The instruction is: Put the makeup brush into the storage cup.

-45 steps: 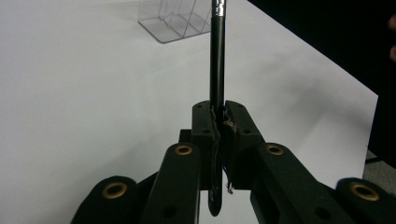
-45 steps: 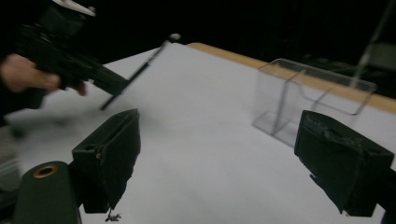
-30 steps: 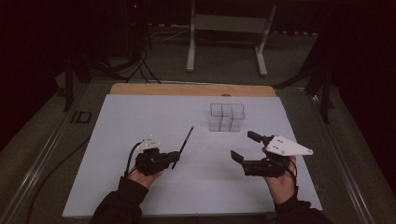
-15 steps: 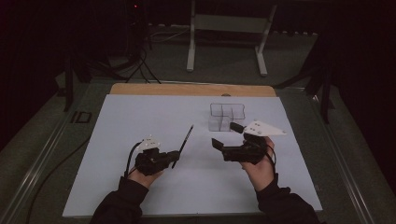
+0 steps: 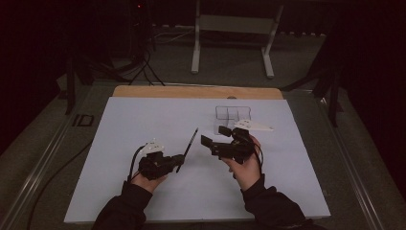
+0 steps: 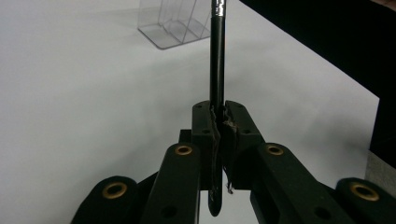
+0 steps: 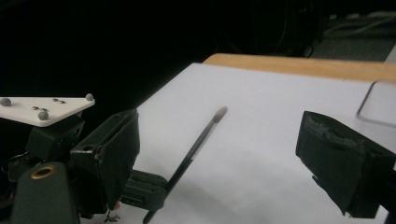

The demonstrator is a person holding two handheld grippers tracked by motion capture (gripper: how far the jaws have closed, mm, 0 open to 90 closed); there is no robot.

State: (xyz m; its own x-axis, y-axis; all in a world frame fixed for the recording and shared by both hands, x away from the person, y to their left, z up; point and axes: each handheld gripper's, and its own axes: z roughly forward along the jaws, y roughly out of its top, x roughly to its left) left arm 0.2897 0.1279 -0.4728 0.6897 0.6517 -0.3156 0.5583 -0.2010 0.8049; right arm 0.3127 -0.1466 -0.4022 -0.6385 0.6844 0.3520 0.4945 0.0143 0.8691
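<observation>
Risk: left claw (image 5: 178,160) is clamped low on the makeup brush (image 6: 217,70), which slants up over the white surface (image 5: 143,124). Right claw (image 5: 216,136), wide open and empty, nears it; a glancing contact could lever the brush loose.

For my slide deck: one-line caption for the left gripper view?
Left hand-held gripper shut on a thin black brush, clear organizer beyond on the white table.

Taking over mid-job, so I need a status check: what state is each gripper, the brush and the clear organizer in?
Left gripper: shut on the brush.
Brush: clamped near one end, slanting up off the table.
Right gripper: open, nothing between its jaws, turned toward the brush.
Clear organizer: upright, compartments look empty.
</observation>
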